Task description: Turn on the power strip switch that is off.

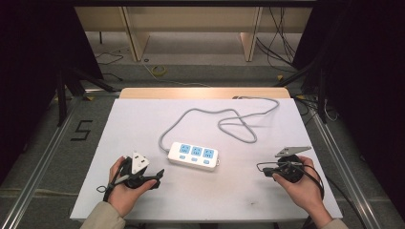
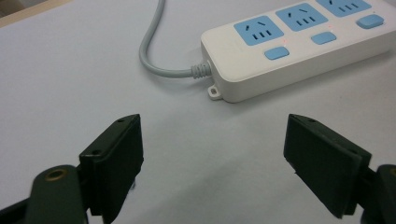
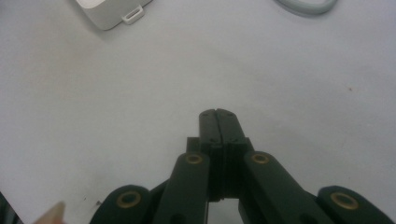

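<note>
L gripper jaws wide, empty, aimed at power strip just ahead mid-surface; risk: jaws nudge strip sideways or snag grey cord; R gripper jaws pressed together, empty, well apart; too far to brace strip.

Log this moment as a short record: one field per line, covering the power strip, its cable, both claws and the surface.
surface: white table top
power strip: white with three blue sockets and three blue buttons, lying flat near the middle of the table
cable: grey, running from the strip's left end and looping toward the far right edge
left claw: jaws wide apart, nothing between them, pointing at the strip's cable end
right claw: jaws pressed together, nothing held, over bare table to the right of the strip
contact: neither claw touches the strip
</note>
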`<state>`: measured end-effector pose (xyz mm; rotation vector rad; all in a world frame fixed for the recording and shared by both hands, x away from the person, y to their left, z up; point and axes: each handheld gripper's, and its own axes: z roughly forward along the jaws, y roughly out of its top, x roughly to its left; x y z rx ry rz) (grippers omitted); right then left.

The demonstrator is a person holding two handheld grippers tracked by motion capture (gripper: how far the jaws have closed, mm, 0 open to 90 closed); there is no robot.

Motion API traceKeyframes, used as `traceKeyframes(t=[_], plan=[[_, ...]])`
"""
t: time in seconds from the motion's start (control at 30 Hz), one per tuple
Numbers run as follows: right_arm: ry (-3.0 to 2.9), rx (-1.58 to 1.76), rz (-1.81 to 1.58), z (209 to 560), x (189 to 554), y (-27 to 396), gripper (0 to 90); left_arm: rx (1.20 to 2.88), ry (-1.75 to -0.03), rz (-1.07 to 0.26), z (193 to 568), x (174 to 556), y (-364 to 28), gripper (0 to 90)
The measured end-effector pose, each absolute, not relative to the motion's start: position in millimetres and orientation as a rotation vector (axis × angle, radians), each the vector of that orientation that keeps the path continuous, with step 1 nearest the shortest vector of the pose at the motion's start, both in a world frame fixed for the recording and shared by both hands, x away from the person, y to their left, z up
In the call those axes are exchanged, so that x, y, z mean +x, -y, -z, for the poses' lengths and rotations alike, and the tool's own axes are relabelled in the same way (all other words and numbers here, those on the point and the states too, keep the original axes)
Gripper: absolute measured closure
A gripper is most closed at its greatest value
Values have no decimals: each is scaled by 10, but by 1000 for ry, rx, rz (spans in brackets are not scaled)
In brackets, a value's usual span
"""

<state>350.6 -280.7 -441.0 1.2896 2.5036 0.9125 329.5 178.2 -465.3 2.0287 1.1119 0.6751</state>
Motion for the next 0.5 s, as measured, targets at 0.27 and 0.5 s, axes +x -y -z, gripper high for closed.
traceKeyframes(t=[0.27,0.5], plan=[[-2514,1281,-912,4389,3548,2767,900,2025,-1115,-677,4651,3299,-1789,198],[-2519,1271,-916,4353,3592,2712,900,2022,-1115,-678,4651,3298,-1785,198]])
